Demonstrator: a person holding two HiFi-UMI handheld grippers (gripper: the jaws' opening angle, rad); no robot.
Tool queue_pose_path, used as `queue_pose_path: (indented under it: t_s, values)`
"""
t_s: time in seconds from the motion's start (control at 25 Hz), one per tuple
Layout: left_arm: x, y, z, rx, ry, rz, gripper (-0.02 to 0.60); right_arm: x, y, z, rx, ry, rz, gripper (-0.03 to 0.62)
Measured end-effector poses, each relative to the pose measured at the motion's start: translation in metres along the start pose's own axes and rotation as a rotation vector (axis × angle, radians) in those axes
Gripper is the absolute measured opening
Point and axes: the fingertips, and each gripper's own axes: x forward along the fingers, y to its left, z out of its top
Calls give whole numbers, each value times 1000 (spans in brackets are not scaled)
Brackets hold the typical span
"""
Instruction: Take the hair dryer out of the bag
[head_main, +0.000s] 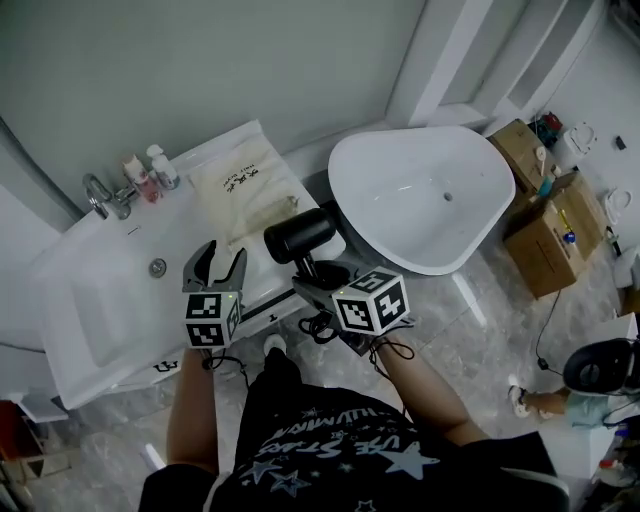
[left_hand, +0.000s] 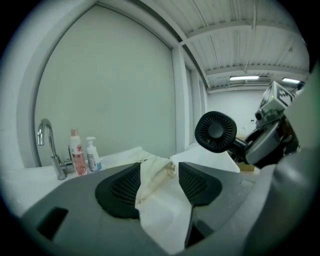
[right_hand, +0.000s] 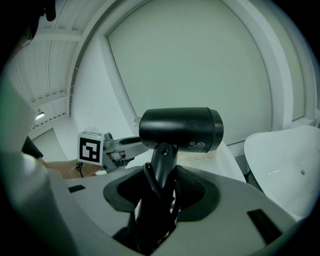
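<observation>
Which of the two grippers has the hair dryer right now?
The right gripper: it is shut on the handle of the black hair dryer. The left gripper has its jaws apart, gripping nothing.

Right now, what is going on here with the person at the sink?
A person works with a tool in each hand. The right tool is closed on the handle of the black hair dryer, which is out of the cloth bag. The bag lies on the washbasin counter. The left tool is open and empty.
</observation>
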Motion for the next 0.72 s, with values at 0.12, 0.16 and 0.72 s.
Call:
queue_pose_path:
  t_s: [0.12,0.16,0.72]
  values:
    - [-38,-22,4,-5,-41,15,245,-23,16,-7,-7,-48,3,178]
    - [-50,-30,4,-6,-50,19,245,-30,22,-10,-11,-60,5,178]
    - [-191,-125,-52,-89,-52,96,130,-114,76,-97,-22,-80,28,178]
